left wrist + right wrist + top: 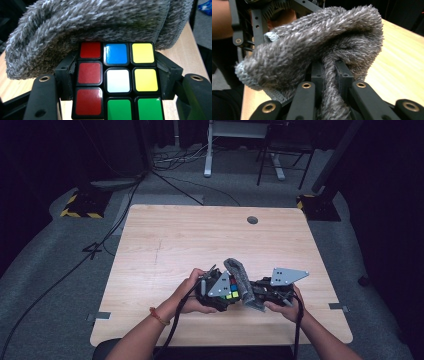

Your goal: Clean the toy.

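Near the front edge of the table (165, 235): we hold both grippers close together, just above the light wood top.
Left gripper (216, 292): in our left hand (189, 292), its fingers (65, 75) clamped on a puzzle cube (117, 80) — one finger on each side face.
Puzzle cube: gripped off the table between the two grippers; in the left gripper view we see a red column, then blue, white and green, then two yellows over a green. In the high view its coloured squares show just left of the cloth.
Right gripper (260, 292): in our right hand (282, 307), its fingers (317, 75) drawn together on a fold of a grey fluffy cloth (317, 47), which runs down between them.
Grey fluffy cloth: bunched and raised, draped over the far side of the cube and touching it — in the high view it stands up as a grey strip between the grippers.
Grey three-cornered plates: one on top of each gripper, the right one (287, 276) tilted toward the right.
Floor (60, 260): grey carpet around the table, with black cables trailing across it at the left.
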The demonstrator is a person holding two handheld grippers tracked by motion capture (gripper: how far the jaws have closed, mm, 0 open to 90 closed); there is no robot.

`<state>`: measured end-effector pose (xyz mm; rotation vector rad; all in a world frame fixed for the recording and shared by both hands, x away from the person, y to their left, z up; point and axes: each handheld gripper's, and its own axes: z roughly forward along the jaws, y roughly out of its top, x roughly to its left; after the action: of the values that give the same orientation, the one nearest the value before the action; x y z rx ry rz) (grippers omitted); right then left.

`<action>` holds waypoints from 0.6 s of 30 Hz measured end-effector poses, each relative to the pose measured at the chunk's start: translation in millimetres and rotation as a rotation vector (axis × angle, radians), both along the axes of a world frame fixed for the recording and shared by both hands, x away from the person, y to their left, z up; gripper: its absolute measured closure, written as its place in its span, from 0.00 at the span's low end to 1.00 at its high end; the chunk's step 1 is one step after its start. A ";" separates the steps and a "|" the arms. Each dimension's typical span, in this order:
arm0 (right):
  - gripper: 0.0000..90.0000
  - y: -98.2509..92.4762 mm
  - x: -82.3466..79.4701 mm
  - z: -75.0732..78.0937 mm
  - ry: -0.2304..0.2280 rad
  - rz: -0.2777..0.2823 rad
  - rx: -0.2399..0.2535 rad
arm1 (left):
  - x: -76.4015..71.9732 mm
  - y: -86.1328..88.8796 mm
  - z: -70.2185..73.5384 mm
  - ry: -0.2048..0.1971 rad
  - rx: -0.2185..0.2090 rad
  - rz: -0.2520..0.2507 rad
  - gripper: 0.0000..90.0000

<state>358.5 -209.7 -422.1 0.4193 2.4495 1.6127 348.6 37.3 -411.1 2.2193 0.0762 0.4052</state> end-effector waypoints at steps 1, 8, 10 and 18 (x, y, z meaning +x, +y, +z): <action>0.89 -0.2 0.0 0.4 -0.002 0.001 0.003 | 0.2 -0.4 0.1 -0.002 0.003 0.001 0.37; 0.89 4.5 -2.6 6.0 -0.033 0.016 0.027 | 4.7 -4.4 -6.1 0.023 0.033 0.012 0.37; 0.89 7.2 -4.0 6.3 -0.044 0.021 0.019 | 4.5 -6.9 -8.7 0.024 0.049 0.018 0.37; 0.89 6.3 -3.9 7.6 -0.058 -0.005 -0.016 | 5.9 -1.9 -4.0 0.012 0.024 0.027 0.37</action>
<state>354.5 -203.3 -414.5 0.3708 2.4155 1.5792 354.5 35.4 -415.0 2.2465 0.1083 0.4094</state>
